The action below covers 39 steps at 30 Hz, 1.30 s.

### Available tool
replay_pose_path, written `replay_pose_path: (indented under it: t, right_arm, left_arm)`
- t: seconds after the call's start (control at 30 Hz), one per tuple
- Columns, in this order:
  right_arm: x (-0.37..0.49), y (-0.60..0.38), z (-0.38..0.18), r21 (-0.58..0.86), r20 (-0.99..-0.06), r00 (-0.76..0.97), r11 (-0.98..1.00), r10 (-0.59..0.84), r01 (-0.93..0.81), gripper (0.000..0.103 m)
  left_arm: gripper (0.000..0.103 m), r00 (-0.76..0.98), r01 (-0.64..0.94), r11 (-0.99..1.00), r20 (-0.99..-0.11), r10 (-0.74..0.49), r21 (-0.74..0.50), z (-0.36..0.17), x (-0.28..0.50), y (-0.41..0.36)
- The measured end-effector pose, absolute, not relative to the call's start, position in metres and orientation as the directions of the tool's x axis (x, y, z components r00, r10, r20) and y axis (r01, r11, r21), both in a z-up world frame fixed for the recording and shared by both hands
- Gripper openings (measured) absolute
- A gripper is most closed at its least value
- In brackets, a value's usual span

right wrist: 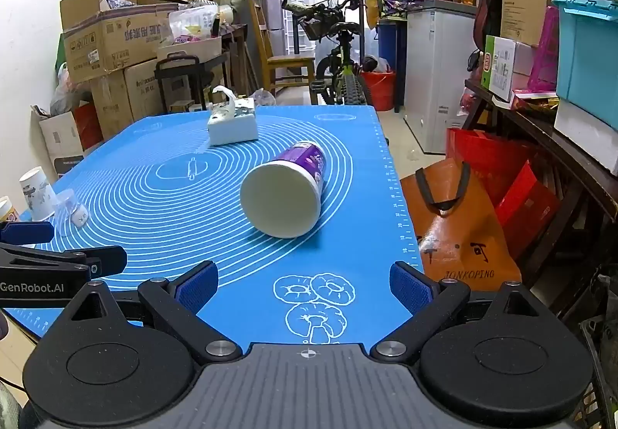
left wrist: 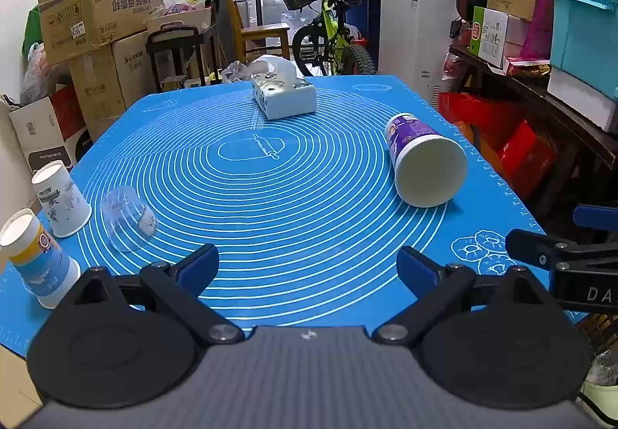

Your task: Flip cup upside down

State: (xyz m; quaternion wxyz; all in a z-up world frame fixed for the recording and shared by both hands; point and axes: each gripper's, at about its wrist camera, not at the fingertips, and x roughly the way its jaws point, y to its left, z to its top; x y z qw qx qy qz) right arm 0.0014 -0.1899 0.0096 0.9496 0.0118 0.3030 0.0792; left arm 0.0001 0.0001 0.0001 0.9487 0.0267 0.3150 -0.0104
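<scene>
A purple-and-white paper cup [left wrist: 421,158] lies on its side on the blue mat [left wrist: 293,197], its open mouth facing me; it also shows in the right wrist view [right wrist: 287,191]. Three cups stand upside down at the mat's left edge: a white printed cup [left wrist: 60,203], a clear plastic cup [left wrist: 127,218] and a blue-and-yellow cup [left wrist: 34,261]. My left gripper [left wrist: 309,268] is open and empty above the mat's near edge. My right gripper [right wrist: 305,288] is open and empty, near the mat's front right corner, short of the lying cup.
A tissue box [left wrist: 284,96] sits at the mat's far side. The right gripper's body [left wrist: 571,263] shows at the right of the left wrist view. An orange bag [right wrist: 459,232] and red boxes stand beside the table's right edge.
</scene>
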Motion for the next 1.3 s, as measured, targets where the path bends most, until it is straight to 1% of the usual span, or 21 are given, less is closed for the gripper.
replay_pose_path:
  t: [1.3]
  right_arm:
    - [0.0008, -0.1892, 0.0114, 0.074, -0.577, 0.801, 0.987, 0.159, -0.143, 0.096]
  left_arm:
    - [0.098, 0.799, 0.04, 0.998, -0.601, -0.002, 0.05, -0.0025, 0.0026, -0.0007]
